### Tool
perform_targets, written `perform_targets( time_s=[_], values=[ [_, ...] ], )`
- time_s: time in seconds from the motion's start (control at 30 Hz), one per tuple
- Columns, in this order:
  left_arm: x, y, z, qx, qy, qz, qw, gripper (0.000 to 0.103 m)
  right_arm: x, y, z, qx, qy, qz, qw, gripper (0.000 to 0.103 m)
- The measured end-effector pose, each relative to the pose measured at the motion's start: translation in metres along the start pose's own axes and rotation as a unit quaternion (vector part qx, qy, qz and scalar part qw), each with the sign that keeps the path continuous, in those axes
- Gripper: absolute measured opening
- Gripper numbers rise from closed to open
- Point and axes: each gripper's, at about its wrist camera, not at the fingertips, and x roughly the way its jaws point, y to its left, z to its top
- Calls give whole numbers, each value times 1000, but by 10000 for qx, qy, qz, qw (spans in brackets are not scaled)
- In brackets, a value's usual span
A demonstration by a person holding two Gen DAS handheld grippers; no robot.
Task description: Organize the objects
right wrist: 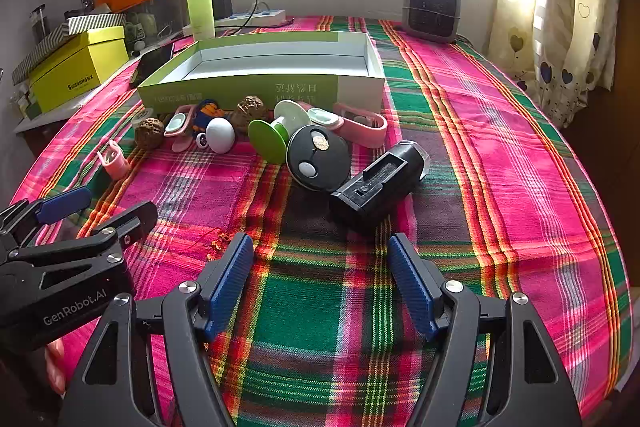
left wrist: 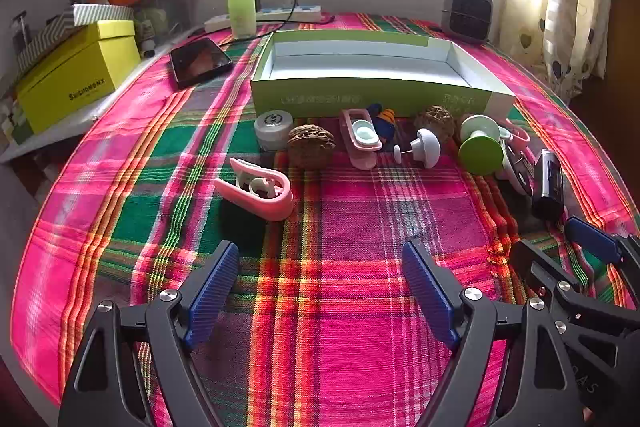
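Here, open left gripper (left wrist: 320, 291) over bare plaid cloth (left wrist: 344, 227) — green box (left wrist: 360, 95) far edge.

Phone (right wrist: 154, 61) half hidden behind box (right wrist: 256, 93)

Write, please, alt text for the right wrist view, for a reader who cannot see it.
The open right gripper hovers over a plaid tablecloth, holding nothing. Ahead lie a black cylinder device, a round black lid and small pink, green and white items, in front of an empty green box. The left gripper shows at the left edge.
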Motion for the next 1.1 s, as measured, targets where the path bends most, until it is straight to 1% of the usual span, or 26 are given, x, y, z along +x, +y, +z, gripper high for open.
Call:
perform_targets(
  time_s=[0.3, 1.1],
  values=[
    [0, 3, 3, 147, 49, -172, 9997, 84, 2, -3, 2, -35, 43, 67, 10000, 70],
    [-1, 3, 3, 152, 41, -178, 9997, 84, 2, -2, 2, -54, 60, 81, 9999, 70]
  ],
)
